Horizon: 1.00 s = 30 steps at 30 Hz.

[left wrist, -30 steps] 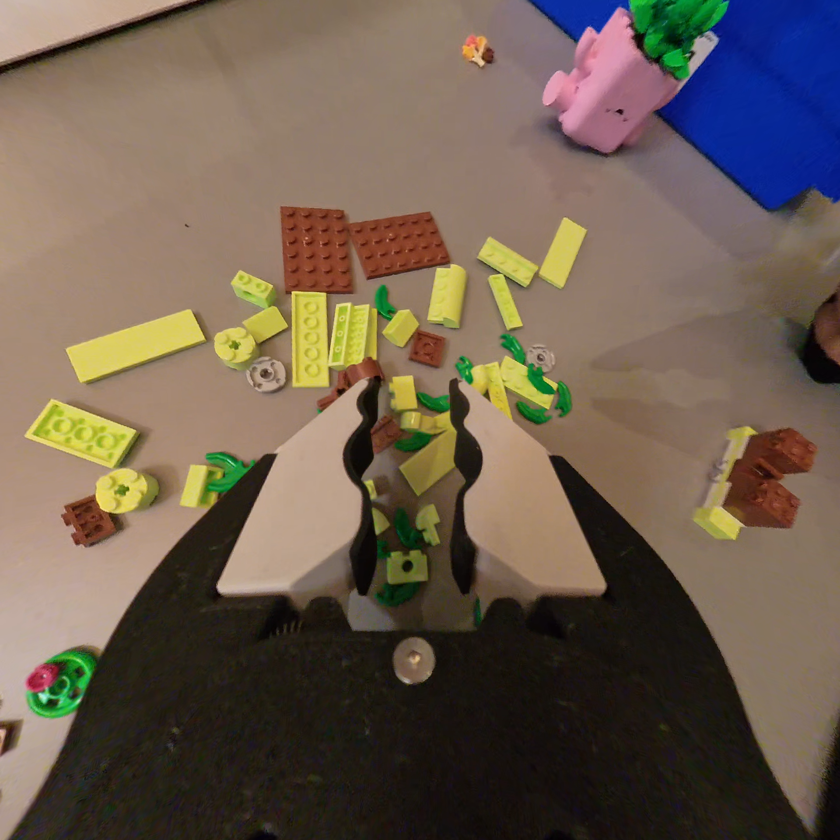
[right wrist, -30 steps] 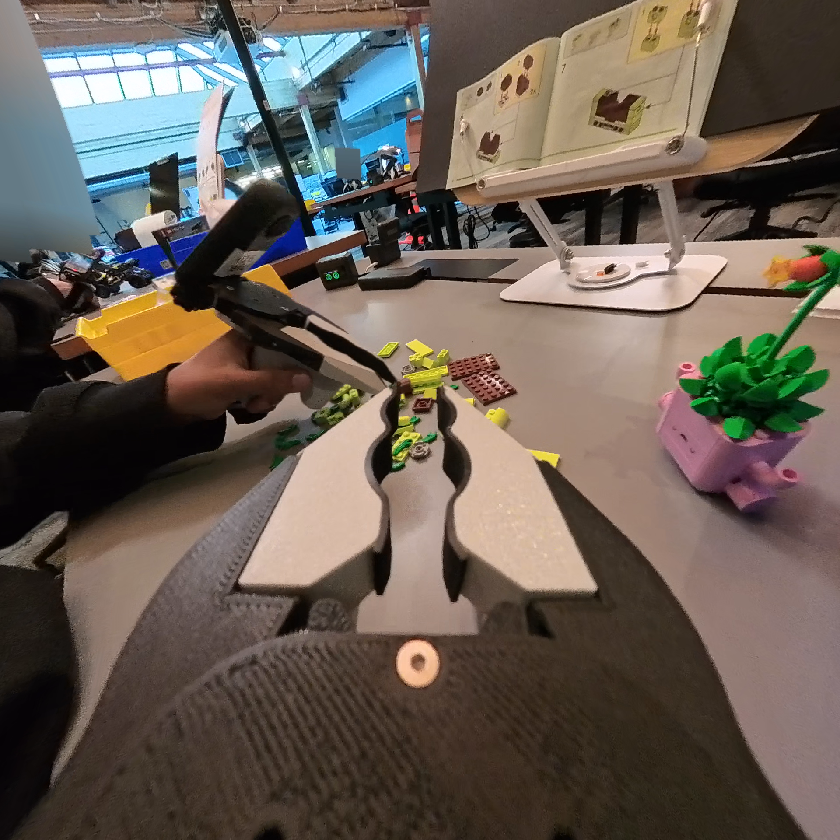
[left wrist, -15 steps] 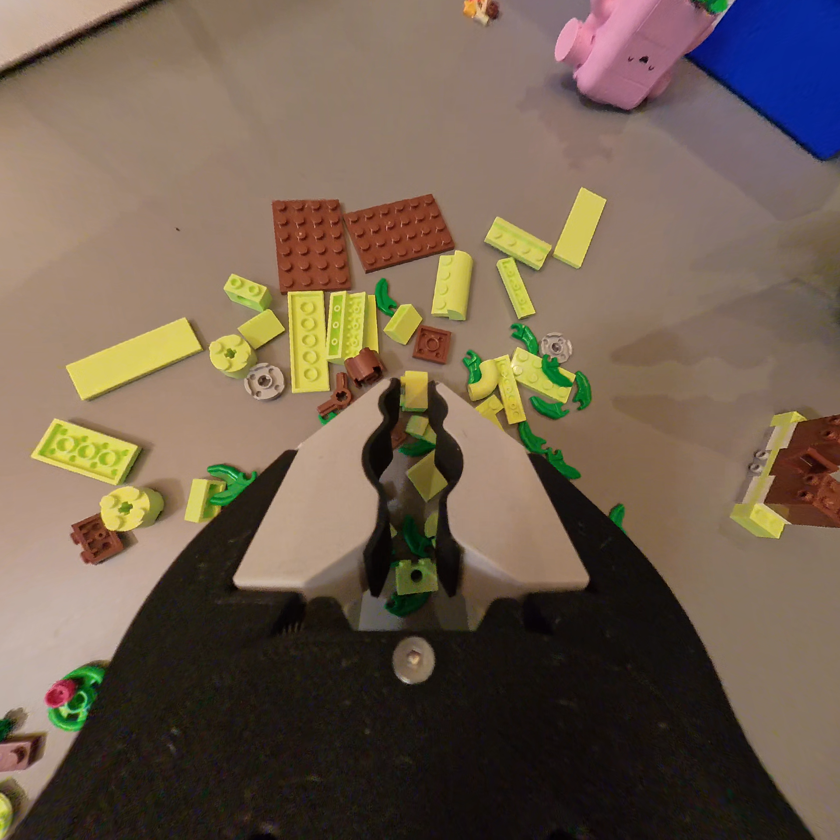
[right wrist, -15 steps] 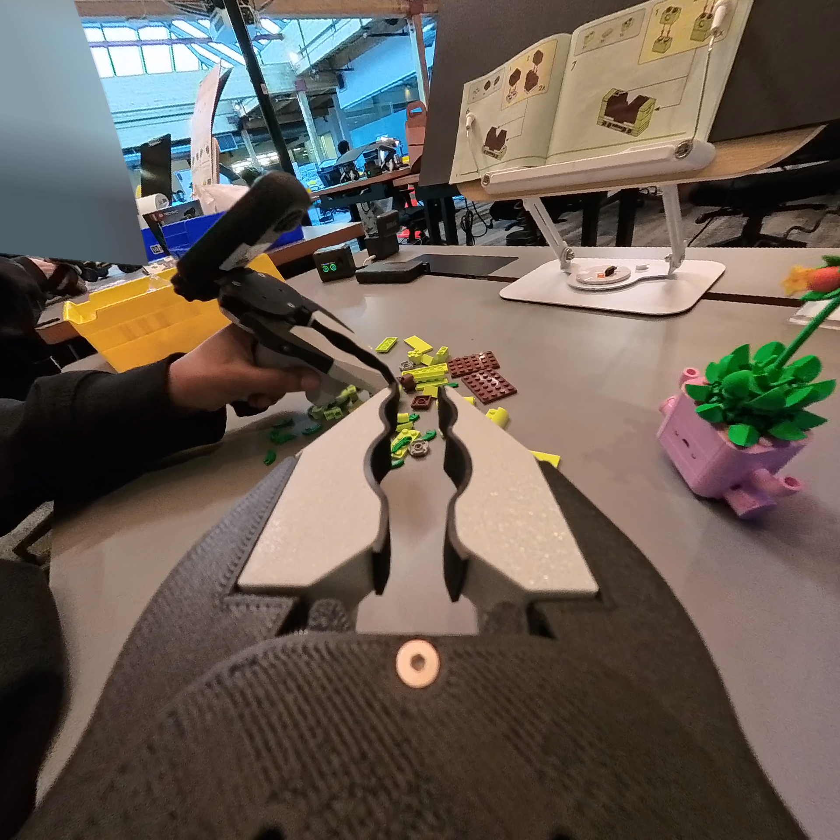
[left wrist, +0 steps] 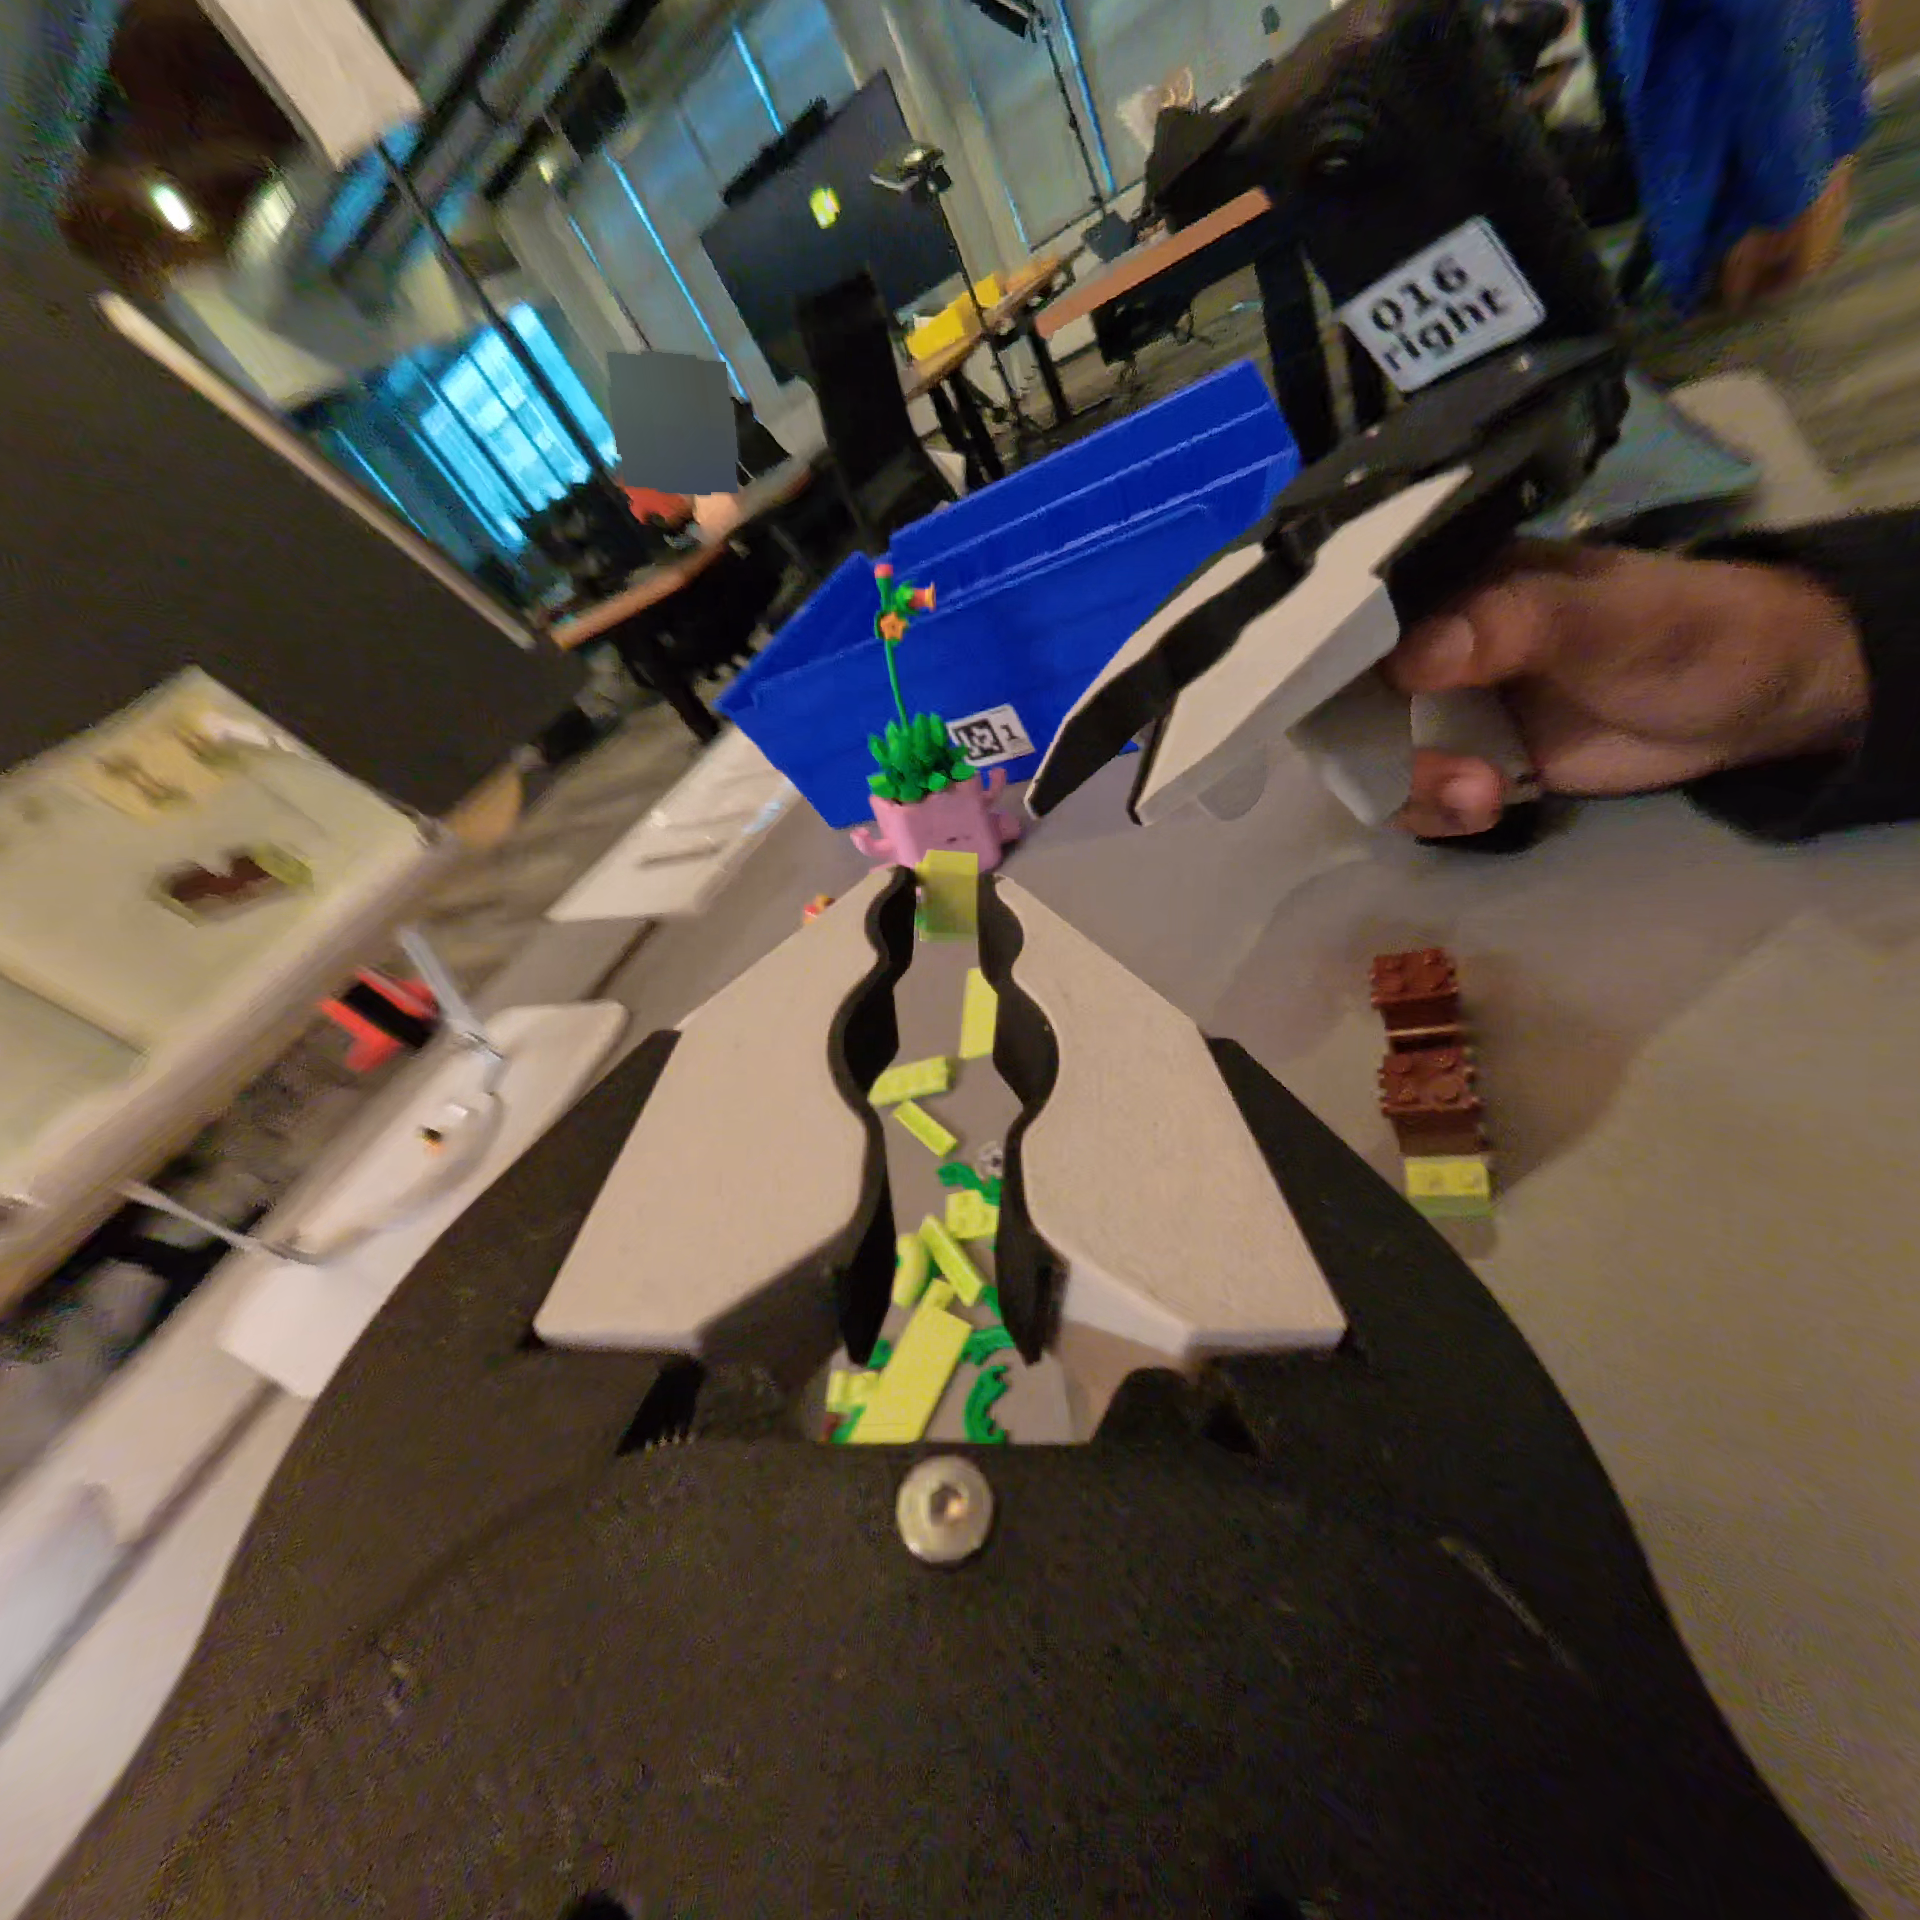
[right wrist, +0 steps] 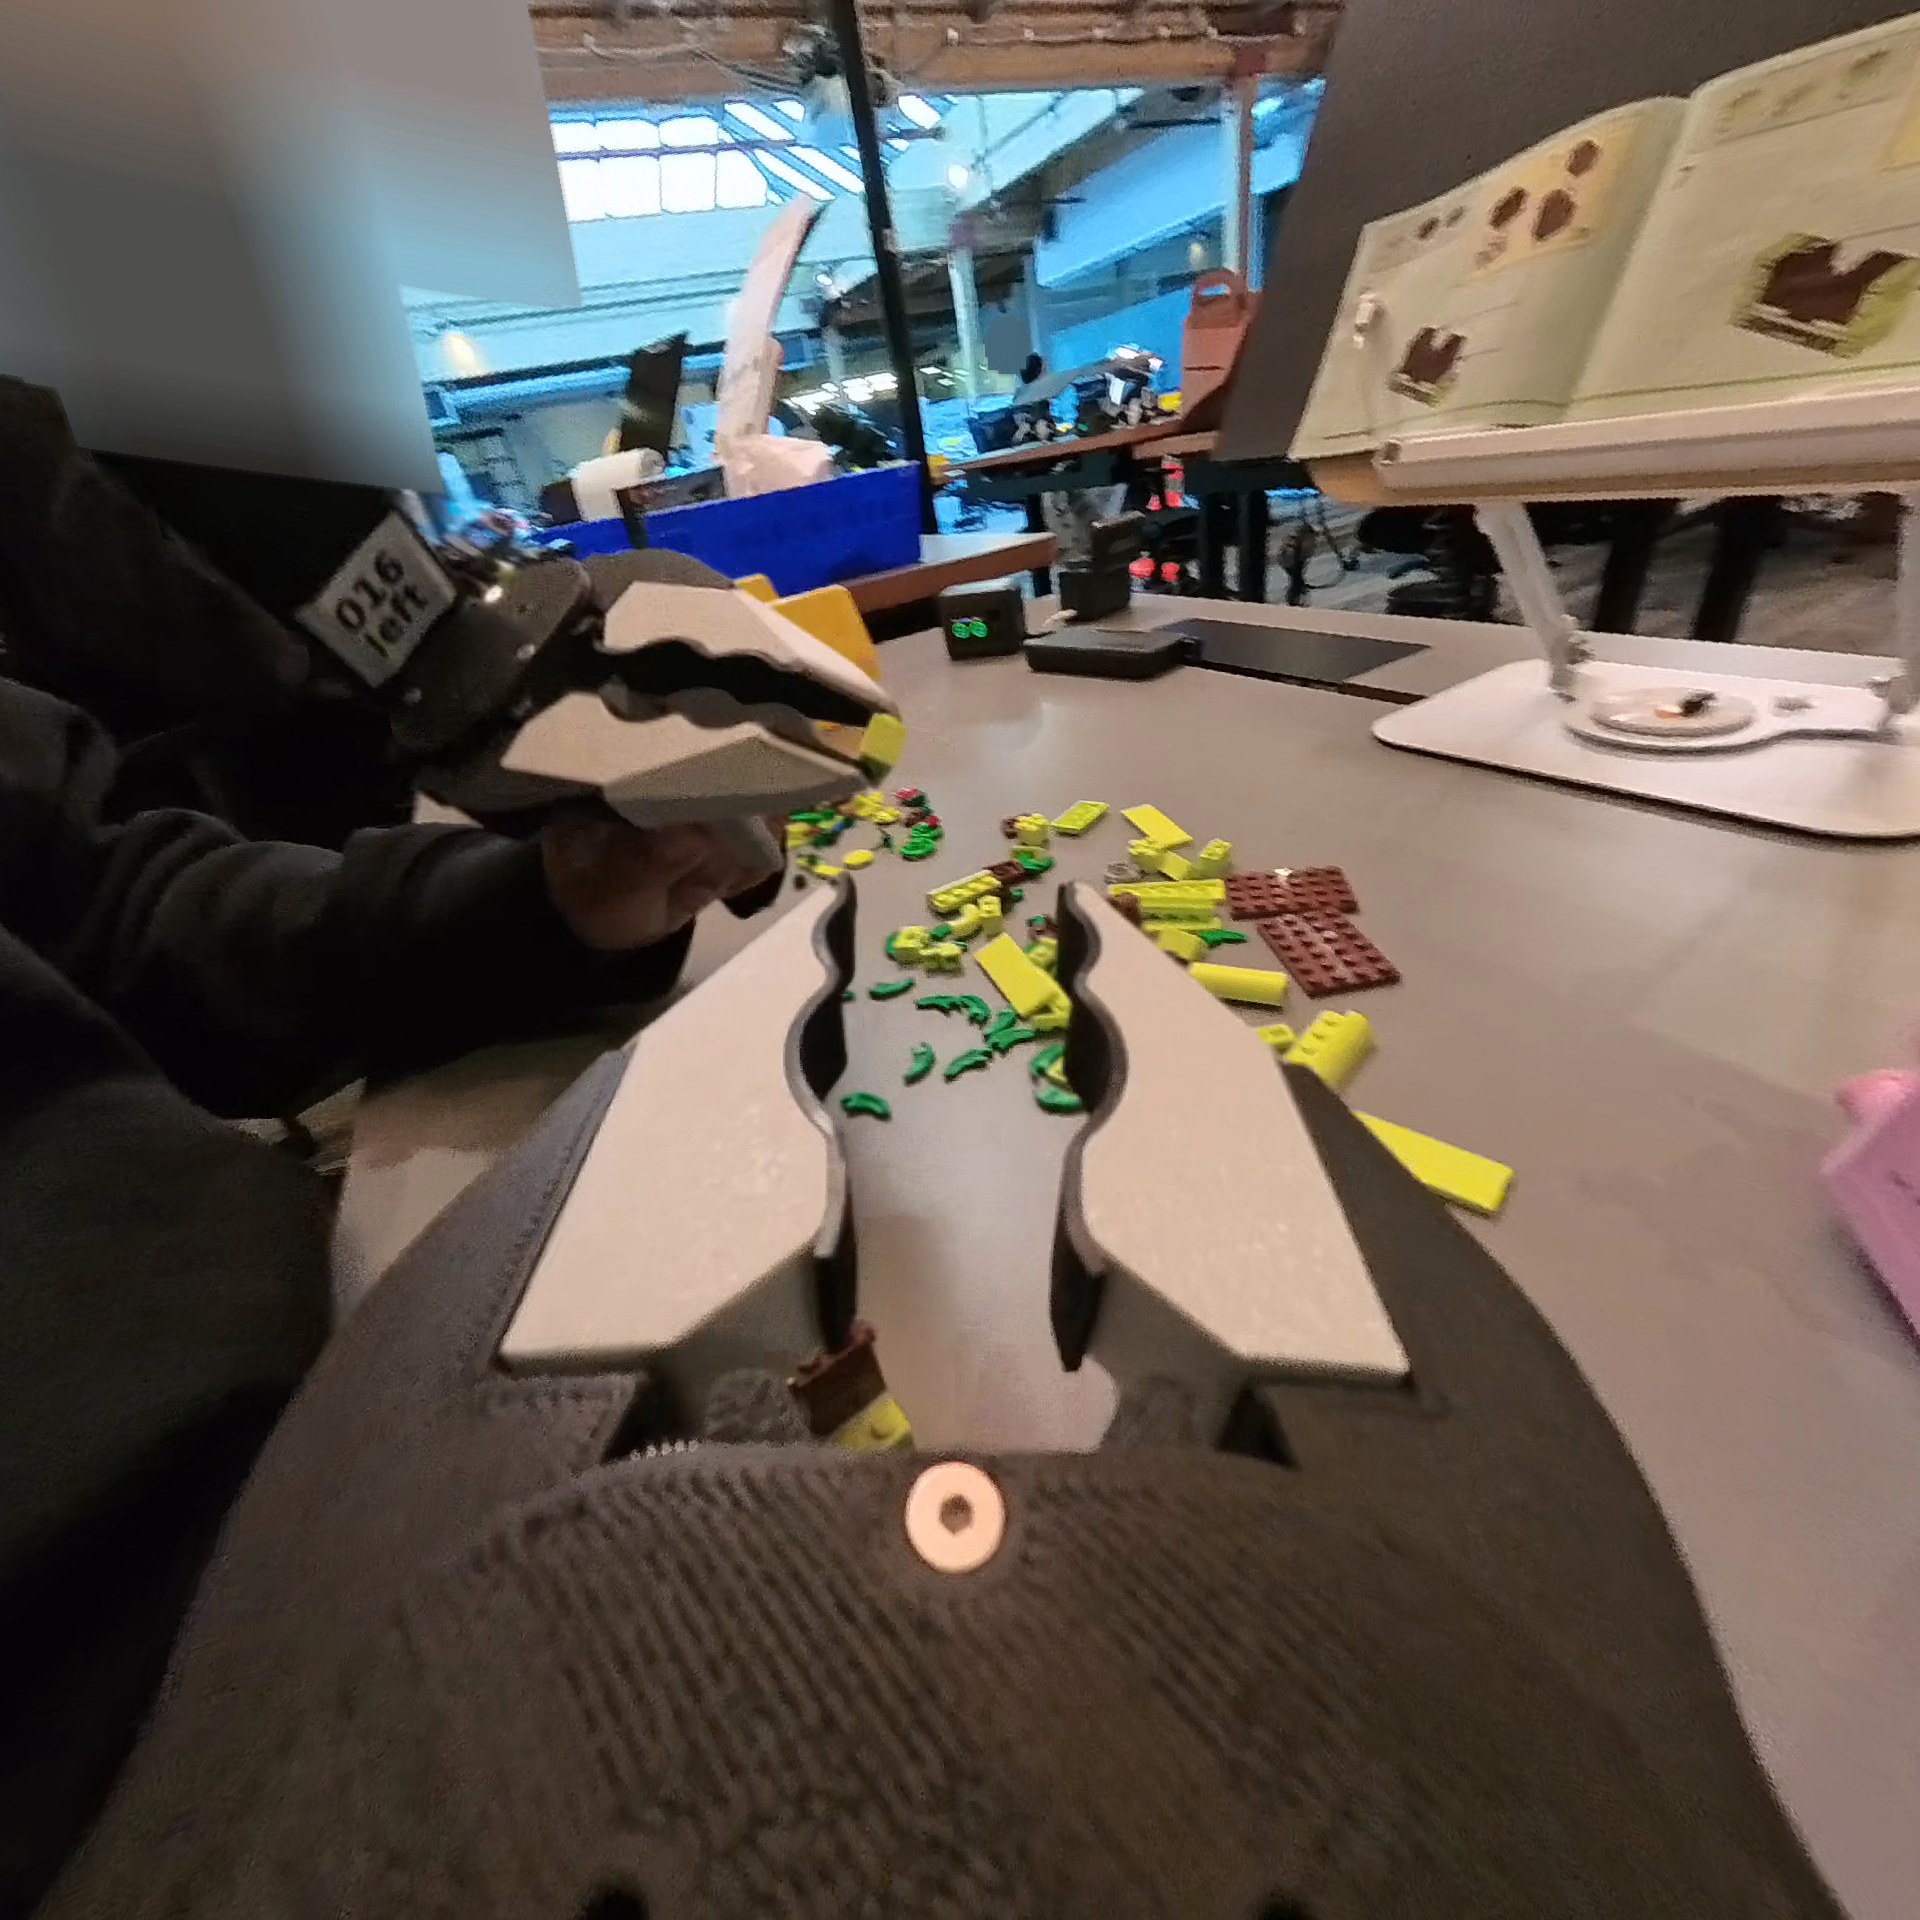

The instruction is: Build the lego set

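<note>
Grey table (right wrist: 1558, 1039) strewn with loose lego pieces (right wrist: 1049, 935); half-built brown block (left wrist: 1425, 1070) waits aside; right gripper (right wrist: 956, 904) empty, jaws apart, likely ready to assist; left gripper (left wrist: 943, 883) lifted, pinching lime brick (left wrist: 948, 891) at its tips

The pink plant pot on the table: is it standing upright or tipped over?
Upright. In the left wrist view the pink plant pot stands on the table, green leaves on top and a flower stalk rising straight up.
</note>
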Tool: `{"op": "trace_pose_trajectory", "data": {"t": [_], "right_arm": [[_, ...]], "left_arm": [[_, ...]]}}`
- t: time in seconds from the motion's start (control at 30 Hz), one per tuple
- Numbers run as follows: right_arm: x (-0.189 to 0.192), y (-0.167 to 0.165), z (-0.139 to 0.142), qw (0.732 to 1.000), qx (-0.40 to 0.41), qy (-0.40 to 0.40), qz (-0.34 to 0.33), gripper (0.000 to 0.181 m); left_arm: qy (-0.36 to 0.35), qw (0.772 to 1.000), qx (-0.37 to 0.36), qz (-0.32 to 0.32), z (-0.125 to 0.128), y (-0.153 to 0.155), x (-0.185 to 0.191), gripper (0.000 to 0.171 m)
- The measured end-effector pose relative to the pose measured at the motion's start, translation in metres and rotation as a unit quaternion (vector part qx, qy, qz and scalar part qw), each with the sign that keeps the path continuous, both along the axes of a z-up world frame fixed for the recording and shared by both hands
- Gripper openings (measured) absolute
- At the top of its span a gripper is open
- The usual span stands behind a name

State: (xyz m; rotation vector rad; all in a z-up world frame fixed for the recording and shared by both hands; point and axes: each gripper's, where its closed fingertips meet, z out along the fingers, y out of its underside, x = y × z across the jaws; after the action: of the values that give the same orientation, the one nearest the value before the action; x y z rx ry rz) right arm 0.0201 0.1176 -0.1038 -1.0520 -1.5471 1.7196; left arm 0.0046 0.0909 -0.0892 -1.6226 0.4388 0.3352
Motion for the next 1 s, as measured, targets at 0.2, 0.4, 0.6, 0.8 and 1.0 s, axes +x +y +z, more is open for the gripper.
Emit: {"op": "trace_pose_trajectory", "data": {"t": [0.2, 0.4, 0.6, 0.8, 1.0], "right_arm": [[0.017, -0.024, 0.017, 0.995, -0.038, 0.037, 0.085, 0.035], [0.016, -0.031, 0.006, 0.996, -0.003, 0.019, 0.089, 0.018], [0.016, -0.031, 0.004, 0.996, 0.020, 0.018, 0.081, 0.006], [0.022, -0.003, 0.026, 0.928, 0.315, 0.146, -0.139, 0.005], [0.021, 0.000, 0.010, 0.767, 0.579, 0.177, -0.215, 0.005]], "left_arm": [[0.232, 0.972, 0.021, 0.038, -0.009, 0.002, 0.023, 0.009], [0.253, 0.967, 0.019, 0.019, -0.017, 0.005, 0.036, 0.009], [0.245, 0.969, 0.022, 0.006, -0.017, 0.004, 0.040, 0.009], [0.155, 0.988, -0.021, 0.000, -0.033, 0.006, 0.028, 0.042], [0.000, 1.000, 0.001, 0.008, -0.017, 0.005, 0.005, 0.044]]}}
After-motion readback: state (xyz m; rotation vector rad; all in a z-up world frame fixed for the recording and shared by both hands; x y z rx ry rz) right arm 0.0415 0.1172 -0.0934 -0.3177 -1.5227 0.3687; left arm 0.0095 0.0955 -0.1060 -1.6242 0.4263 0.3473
